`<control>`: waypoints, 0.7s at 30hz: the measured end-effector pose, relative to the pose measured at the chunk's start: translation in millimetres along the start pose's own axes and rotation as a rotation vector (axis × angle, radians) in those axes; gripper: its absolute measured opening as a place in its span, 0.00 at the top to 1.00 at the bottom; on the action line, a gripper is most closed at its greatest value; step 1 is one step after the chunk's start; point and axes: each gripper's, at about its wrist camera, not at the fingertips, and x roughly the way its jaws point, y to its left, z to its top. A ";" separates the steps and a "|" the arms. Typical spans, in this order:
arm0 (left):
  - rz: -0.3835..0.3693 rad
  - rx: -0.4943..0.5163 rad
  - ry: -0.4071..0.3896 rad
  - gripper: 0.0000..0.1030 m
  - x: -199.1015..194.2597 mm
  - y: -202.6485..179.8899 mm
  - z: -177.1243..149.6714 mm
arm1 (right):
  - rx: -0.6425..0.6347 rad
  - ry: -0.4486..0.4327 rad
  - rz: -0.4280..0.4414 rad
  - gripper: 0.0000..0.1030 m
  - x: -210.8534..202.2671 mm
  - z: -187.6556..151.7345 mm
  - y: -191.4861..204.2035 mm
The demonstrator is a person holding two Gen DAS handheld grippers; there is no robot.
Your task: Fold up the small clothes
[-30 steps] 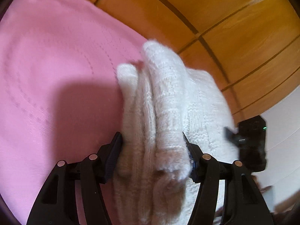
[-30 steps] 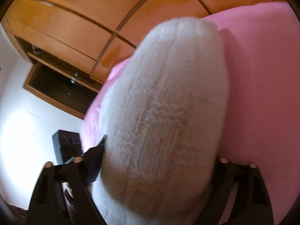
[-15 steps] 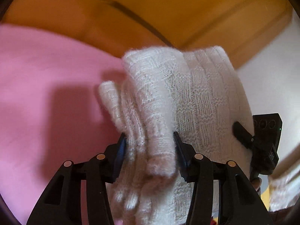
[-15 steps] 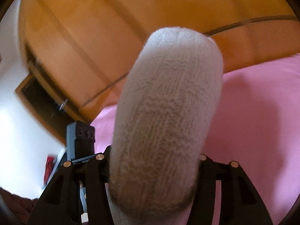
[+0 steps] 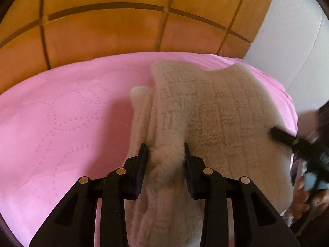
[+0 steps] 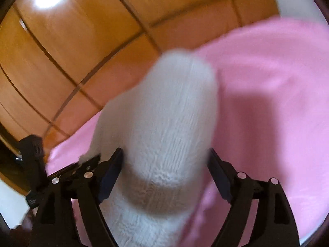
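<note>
A white knitted garment (image 5: 205,113) hangs folded between both grippers above a pink quilted bedspread (image 5: 61,113). My left gripper (image 5: 164,156) is closing, and its pads pinch a bunched edge of the knit. In the right wrist view a thick fold of the garment (image 6: 170,123) stands between the jaws of my right gripper (image 6: 165,160). Those jaws are opening and stand at the fold's sides without squeezing it. The right gripper (image 5: 298,144) also shows at the garment's right edge, held by a hand (image 5: 308,197). The left gripper (image 6: 33,154) shows blurred at the left.
Orange wooden wardrobe panels (image 5: 102,30) rise right behind the bed. A white wall (image 5: 287,41) stands to the right. The pink bedspread (image 6: 267,82) spreads out to the right of the garment in the right wrist view.
Both grippers carried the garment across the bed and rose a little. The left jaws narrowed on the knit. The right jaws tightened, then widened around the fold.
</note>
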 end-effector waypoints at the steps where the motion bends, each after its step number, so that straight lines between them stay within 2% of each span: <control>1: 0.007 0.000 -0.005 0.68 -0.5 -2.2 -2.0 | -0.023 -0.028 -0.008 0.32 -8.2 5.9 5.9; 3: 0.017 -0.004 -0.013 0.68 -7.7 -3.3 -9.2 | -0.059 -0.053 0.017 0.36 -14.7 8.3 27.1; 5: 0.027 -0.017 -0.016 0.68 -5.2 -6.3 -8.4 | -0.082 -0.033 0.017 0.39 -13.3 12.4 35.3; 7: 0.042 -0.019 -0.019 0.68 -5.4 -7.7 -12.1 | -0.098 0.059 -0.011 0.41 16.5 11.4 46.9; 9: 0.060 -0.014 -0.019 0.68 -11.3 -6.8 -12.1 | -0.112 0.143 -0.106 0.41 50.6 2.7 47.0; 11: 0.067 -0.012 -0.023 0.67 -12.1 -6.0 -13.1 | -0.146 0.126 -0.164 0.40 60.8 -3.8 48.6; 15: 0.079 -0.022 -0.046 0.67 -20.9 -9.1 -16.2 | -0.157 0.095 -0.190 0.39 46.8 -3.6 61.4; 19: 0.092 -0.043 -0.070 0.47 -37.4 -9.5 -23.7 | -0.166 0.050 -0.208 0.29 28.6 -7.8 75.5; 21: 0.091 -0.053 -0.086 0.47 -46.8 -7.4 -27.0 | -0.151 0.018 -0.219 0.29 11.0 -10.2 87.0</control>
